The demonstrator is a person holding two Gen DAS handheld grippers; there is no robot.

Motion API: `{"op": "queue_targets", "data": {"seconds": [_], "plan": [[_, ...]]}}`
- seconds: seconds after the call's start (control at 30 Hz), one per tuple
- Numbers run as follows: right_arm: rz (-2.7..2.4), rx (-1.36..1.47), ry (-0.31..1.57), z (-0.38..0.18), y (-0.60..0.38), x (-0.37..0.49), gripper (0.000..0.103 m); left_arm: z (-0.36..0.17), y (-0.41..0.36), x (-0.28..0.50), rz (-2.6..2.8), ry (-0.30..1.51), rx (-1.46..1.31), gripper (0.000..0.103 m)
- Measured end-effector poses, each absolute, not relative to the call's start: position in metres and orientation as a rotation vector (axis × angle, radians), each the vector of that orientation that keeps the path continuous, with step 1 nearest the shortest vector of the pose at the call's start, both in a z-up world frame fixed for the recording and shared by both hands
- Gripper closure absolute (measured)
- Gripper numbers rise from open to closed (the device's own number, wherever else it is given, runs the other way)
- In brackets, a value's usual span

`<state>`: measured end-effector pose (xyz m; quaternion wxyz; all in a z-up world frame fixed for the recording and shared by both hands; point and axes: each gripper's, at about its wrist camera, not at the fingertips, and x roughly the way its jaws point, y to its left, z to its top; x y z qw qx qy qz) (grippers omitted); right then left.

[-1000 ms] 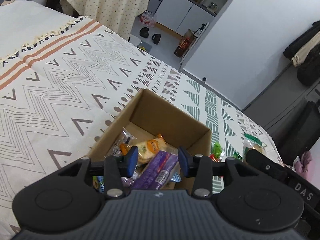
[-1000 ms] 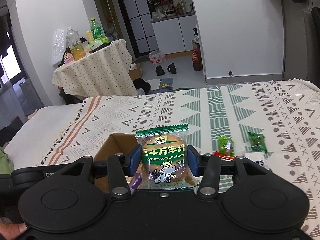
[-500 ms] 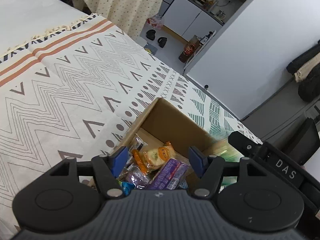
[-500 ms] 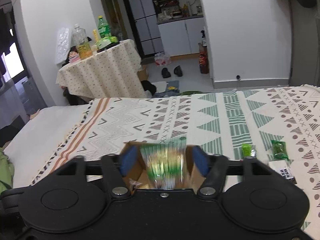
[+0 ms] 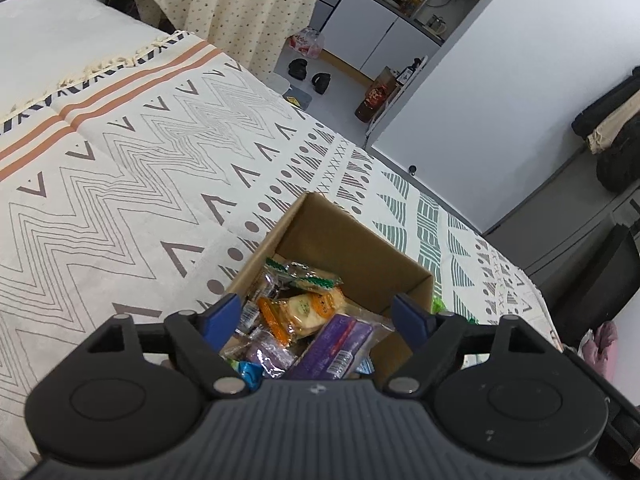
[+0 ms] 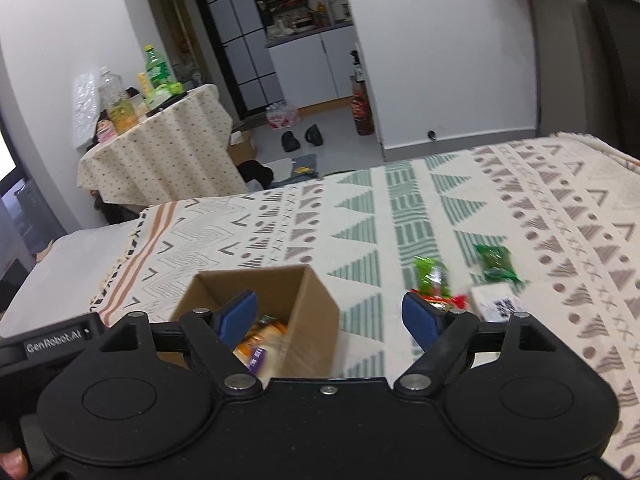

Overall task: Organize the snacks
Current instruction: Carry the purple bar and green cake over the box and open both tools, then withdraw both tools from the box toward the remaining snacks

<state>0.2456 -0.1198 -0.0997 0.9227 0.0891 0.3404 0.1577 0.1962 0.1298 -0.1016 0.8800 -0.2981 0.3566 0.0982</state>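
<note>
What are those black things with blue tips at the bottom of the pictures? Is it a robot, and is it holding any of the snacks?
It is not a robot. A person holds a two-finger gripper in each hand, with a camera on each looking forward. One picture comes from the left gripper, the other from the right gripper. Both are open and hold nothing. On the patterned blanket stands a cardboard box with snacks inside, like a green packet and a purple packet. Beside the box lie two green candies.

Left wrist view looked steeply down, close over the cardboard box [image 5: 352,248]; right wrist view faced it from farther back, lower centre [image 6: 256,300].
</note>
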Motion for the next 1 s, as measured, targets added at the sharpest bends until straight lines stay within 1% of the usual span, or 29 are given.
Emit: {"op": "queue_targets", "data": {"seconds": [0.07, 0.13, 0.17, 0.3, 0.73, 1.0], "plan": [[0.316, 0.186, 0.704, -0.102, -0.128, 0.244, 0.024, -0.100, 0.125, 0.197, 0.200, 0.745, -0.607, 0.017], [0.306, 0.189, 0.708, -0.103, -0.137, 0.243, 0.019, -0.098, 0.119, 0.199, 0.197, 0.749, -0.591, 0.015], [0.301, 0.192, 0.709, -0.104, -0.141, 0.242, 0.018, -0.096, 0.116, 0.199, 0.195, 0.752, -0.584, 0.015], [0.288, 0.203, 0.715, -0.107, -0.162, 0.240, 0.017, -0.089, 0.100, 0.202, 0.177, 0.749, -0.550, 0.010], [0.244, 0.278, 0.720, -0.121, -0.231, 0.242, 0.017, -0.069, 0.045, 0.211, 0.126, 0.724, -0.416, 0.009], [0.247, 0.319, 0.699, -0.135, -0.257, 0.254, 0.017, -0.056, 0.008, 0.230, 0.082, 0.713, -0.346, 0.009]]}}
